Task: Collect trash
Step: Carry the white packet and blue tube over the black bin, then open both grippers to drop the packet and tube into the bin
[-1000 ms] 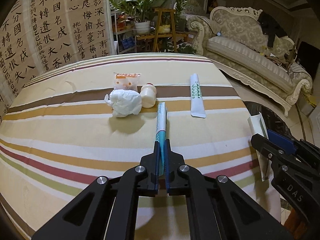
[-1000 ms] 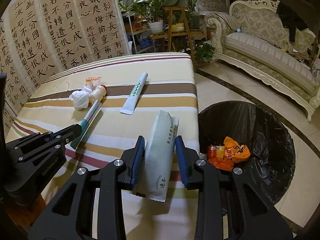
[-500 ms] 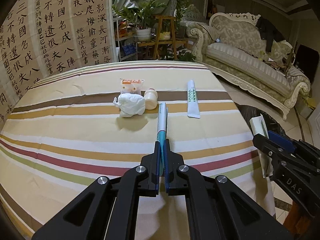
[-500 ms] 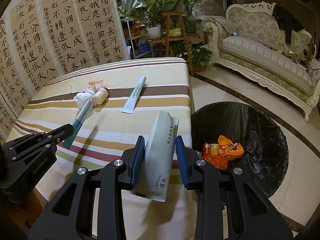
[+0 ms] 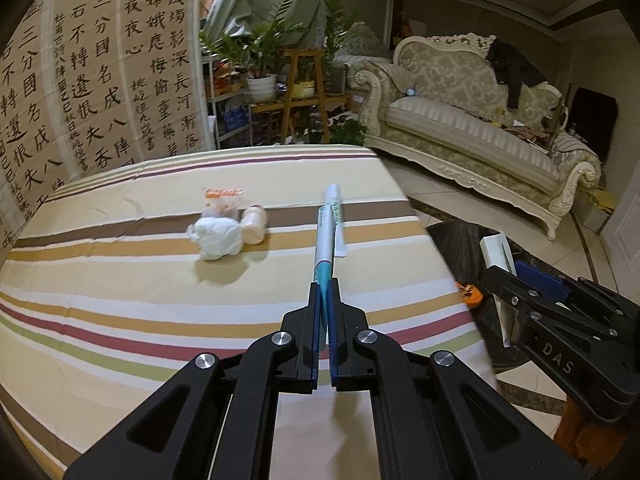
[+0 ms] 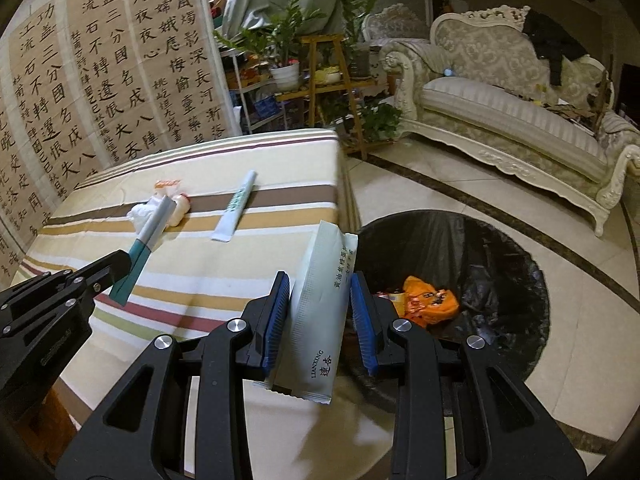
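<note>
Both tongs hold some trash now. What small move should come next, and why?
Probably carry the right tongs a little further right, over the bin, then open. They are shut on the pale packet, which hangs at the table edge; the black-lined bin stands just beyond it.

Dim warm indoor light, soft shadows, fisheye bending, dark vignetted corners, mostly sharp

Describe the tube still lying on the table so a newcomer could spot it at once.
On the striped tablecloth, look along the brown stripe toward the bin-side edge. The white tube with green print lies flat there, alone, apart from the crumpled tissue and small bottle.
</note>
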Motion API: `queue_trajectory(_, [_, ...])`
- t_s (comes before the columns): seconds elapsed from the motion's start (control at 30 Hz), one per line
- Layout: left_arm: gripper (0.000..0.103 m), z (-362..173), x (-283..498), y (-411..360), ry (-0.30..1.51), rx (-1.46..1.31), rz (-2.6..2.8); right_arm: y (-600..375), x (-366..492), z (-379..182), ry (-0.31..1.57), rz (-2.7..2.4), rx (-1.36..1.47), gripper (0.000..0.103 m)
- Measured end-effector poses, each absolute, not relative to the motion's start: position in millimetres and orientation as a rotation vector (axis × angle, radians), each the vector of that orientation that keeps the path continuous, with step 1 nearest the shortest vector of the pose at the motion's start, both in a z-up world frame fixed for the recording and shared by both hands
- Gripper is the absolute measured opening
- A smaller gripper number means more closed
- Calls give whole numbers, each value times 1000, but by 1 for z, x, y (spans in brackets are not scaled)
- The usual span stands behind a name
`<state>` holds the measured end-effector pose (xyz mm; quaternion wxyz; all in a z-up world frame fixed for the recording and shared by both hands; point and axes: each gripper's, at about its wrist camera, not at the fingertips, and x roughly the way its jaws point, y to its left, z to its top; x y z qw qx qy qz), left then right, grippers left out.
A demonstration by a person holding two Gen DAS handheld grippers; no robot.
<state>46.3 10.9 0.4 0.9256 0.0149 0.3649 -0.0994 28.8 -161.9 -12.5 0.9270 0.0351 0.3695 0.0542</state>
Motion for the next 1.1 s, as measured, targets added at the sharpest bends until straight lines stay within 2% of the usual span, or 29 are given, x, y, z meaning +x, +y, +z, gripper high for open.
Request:
queue_trajectory(1.03, [4,-18,81,-121,737,175,-393,-268,61,-35,768,-85,147,32])
queue_trajectory(1.07, [4,-19,83,-123,739,178,-393,-268,64,-37,772,-85,149,33])
queue_trajectory(1.1, [4,-20,86,-126,744,182,-395,-270,66,-39,778,-83,151,38])
